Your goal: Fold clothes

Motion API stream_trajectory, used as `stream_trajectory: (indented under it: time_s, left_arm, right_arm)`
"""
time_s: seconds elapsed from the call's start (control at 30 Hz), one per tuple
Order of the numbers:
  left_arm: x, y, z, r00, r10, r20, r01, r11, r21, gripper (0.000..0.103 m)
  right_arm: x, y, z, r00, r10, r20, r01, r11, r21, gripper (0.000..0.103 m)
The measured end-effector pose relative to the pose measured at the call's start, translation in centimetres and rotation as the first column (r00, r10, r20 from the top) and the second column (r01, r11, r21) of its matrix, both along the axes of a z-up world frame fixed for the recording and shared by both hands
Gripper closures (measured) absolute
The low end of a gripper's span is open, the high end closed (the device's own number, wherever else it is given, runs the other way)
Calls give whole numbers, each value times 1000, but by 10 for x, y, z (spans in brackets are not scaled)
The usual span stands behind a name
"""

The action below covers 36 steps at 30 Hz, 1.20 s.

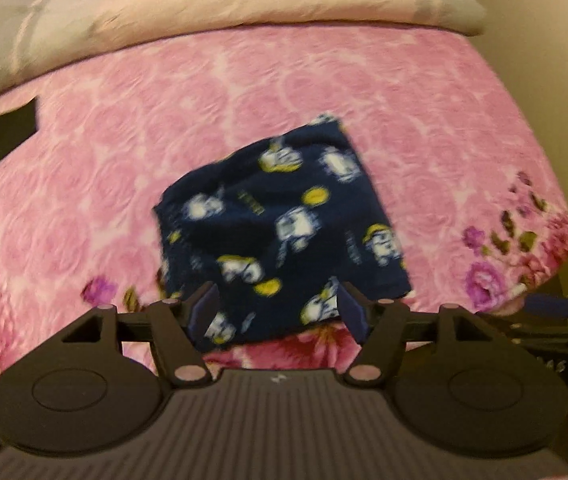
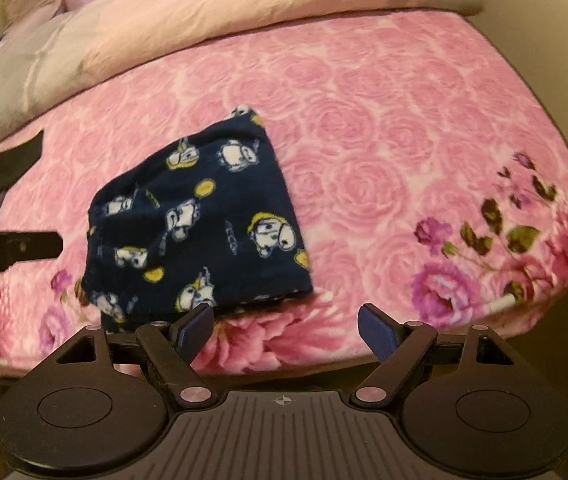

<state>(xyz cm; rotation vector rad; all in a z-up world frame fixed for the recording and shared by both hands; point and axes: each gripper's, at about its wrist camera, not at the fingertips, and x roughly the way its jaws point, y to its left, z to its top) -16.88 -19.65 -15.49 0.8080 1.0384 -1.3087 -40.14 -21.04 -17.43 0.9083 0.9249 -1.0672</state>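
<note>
A dark blue garment [image 1: 280, 224] printed with white and yellow cartoon figures lies folded into a rough square on the pink rose-patterned bed cover [image 1: 124, 152]. My left gripper [image 1: 278, 312] stands open just over its near edge, with nothing between the blue pads. In the right wrist view the same garment [image 2: 200, 220] lies left of centre. My right gripper [image 2: 285, 330] is open beside its near right corner, above the bed's front edge, holding nothing. The left gripper's black body [image 2: 8, 252] shows at the left edge of that view.
A pale pink and grey duvet [image 1: 212, 4] is bunched along the back of the bed. The cover's flowered border [image 2: 483, 276] runs along the front edge, where the bed drops away. A beige wall [image 1: 555, 80] stands at the right. A dark object [image 1: 0, 136] lies at the far left.
</note>
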Motion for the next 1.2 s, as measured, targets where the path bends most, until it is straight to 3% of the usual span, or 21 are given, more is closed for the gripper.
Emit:
stream_trajectory:
  time_s: [0.13, 0.33, 0.57, 0.67, 0.9, 1.2]
  left_arm:
    - [15, 13, -8, 993, 120, 11, -120, 993, 19, 41]
    - [43, 33, -17, 959, 284, 19, -285, 958, 39, 41]
    - [82, 51, -24, 927, 375, 31, -376, 926, 45, 40]
    - [93, 45, -33, 924, 381, 33, -383, 922, 63, 40]
    - [119, 15, -58, 938, 341, -55, -339, 940, 49, 39]
    - [156, -22, -139, 902, 321, -290, -315, 947, 69, 38]
  right_arm:
    - [2, -10, -9, 997, 73, 19, -73, 997, 20, 21]
    - [13, -22, -25, 987, 155, 30, -157, 986, 61, 21]
    - [37, -34, -43, 977, 210, 39, -213, 972, 100, 21]
    - [43, -39, -48, 978, 205, 40, -208, 972, 110, 21]
    - [29, -63, -51, 993, 90, 70, -98, 989, 111, 21]
    - [10, -97, -84, 994, -62, 86, 49, 989, 138, 21]
